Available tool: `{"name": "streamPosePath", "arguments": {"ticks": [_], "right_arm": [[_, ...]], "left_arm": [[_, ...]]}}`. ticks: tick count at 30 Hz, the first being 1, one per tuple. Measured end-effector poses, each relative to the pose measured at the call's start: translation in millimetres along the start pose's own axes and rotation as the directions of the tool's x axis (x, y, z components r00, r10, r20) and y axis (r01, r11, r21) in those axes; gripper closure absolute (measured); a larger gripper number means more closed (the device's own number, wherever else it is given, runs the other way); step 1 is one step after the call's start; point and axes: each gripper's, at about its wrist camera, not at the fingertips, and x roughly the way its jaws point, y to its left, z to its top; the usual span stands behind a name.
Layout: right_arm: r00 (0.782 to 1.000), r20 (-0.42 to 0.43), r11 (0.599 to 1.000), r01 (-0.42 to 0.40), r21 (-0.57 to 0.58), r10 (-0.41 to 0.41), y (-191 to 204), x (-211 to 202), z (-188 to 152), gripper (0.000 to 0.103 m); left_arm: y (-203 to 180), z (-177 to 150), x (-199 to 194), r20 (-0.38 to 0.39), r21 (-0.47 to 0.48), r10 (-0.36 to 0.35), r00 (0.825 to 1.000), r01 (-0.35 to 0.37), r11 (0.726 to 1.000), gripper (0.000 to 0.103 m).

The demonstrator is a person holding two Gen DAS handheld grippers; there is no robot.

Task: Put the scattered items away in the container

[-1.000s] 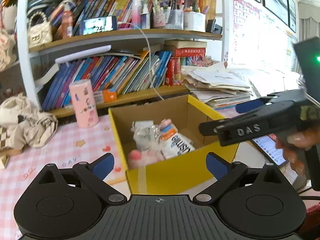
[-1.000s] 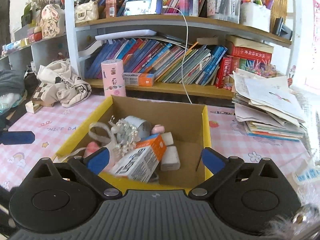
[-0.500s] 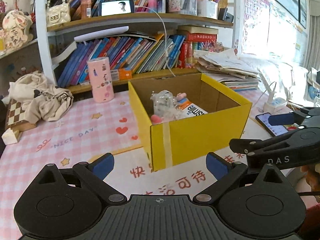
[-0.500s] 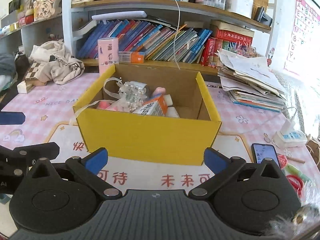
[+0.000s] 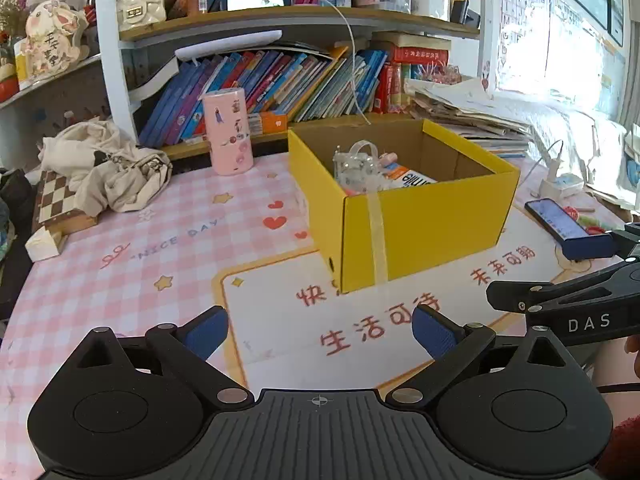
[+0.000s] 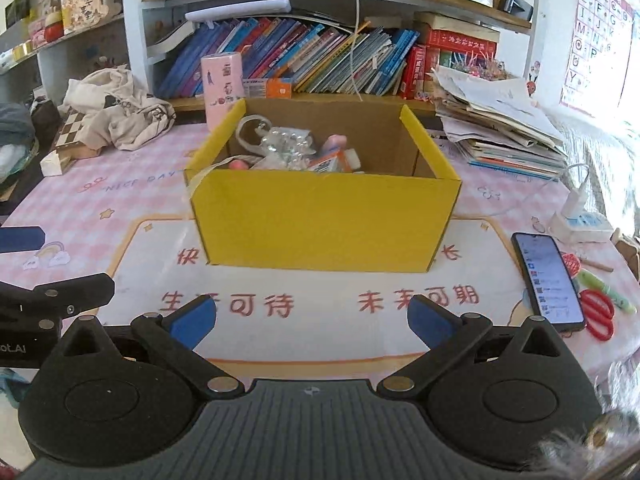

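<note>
While both tools wait: nothing is held.
Left tool (image 5: 320, 330): wide apart, holding nothing.
Right tool (image 6: 312, 318): wide apart, holding nothing.
Yellow box (image 6: 324, 216): middle of the worktop (image 5: 120, 264), small things inside.
Phone (image 6: 548, 280): near the worktop's right edge.

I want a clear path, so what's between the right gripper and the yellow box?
Nothing: in the right wrist view, only the bare printed mat lies between the right gripper and the yellow box.

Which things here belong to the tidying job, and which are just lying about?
Job:
- yellow box
- clear beaded bag in it
- orange-white carton in it
- left tool, open
- right tool, open

Lying about:
- phone
- red scissors
- pink canister
- paper stack
</note>
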Motion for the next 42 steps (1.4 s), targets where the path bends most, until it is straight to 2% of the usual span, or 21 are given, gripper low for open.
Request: {"name": "streamPosePath", "arguments": {"ticks": [16, 42], "right_arm": [[0.999, -0.027, 0.997, -0.042, -0.057, 0.04, 47, -1, -7, 0.0], [0.999, -0.026, 0.998, -0.031, -0.063, 0.029, 50, -6, -10, 0.0]], "left_arm": [[33, -21, -17, -0.017, -0.054, 0.028, 0.999, -0.029, 0.998, 0.003], [40, -25, -18, -0.028, -0.072, 0.029, 0.999, -0.03, 0.997, 0.002]]}}
